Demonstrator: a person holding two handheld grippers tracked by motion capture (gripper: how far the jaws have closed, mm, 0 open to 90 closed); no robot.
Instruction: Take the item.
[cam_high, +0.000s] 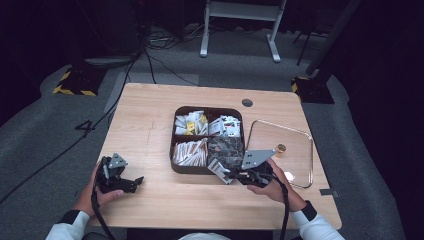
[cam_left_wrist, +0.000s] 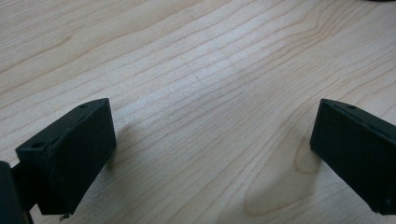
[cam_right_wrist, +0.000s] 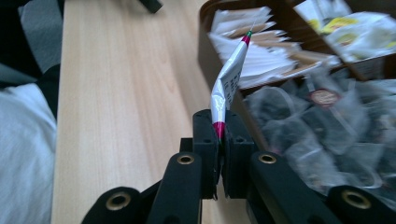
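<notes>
A dark brown four-part box (cam_high: 180, 167) sits mid-table, packed with sachets and tea bags. My right gripper (cam_high: 231, 174) is at the box's near right corner, shut on a white sachet with red ends (cam_high: 218, 169). In the right gripper view that sachet (cam_right_wrist: 229, 79) stands edge-on, bent, rising from between the closed jaws beside the box wall (cam_right_wrist: 204, 51). My left gripper (cam_high: 136, 182) rests low over bare wood at the near left, well apart from the box. Its two black fingers (cam_left_wrist: 70, 154) stand wide open with only tabletop between them.
A clear lid with a gold knob (cam_high: 281, 148) lies flat on the table (cam_high: 150, 125) right of the box, just past my right hand. A round cable hole (cam_high: 247, 102) sits near the far edge. Cables trail from both grippers toward the near edge.
</notes>
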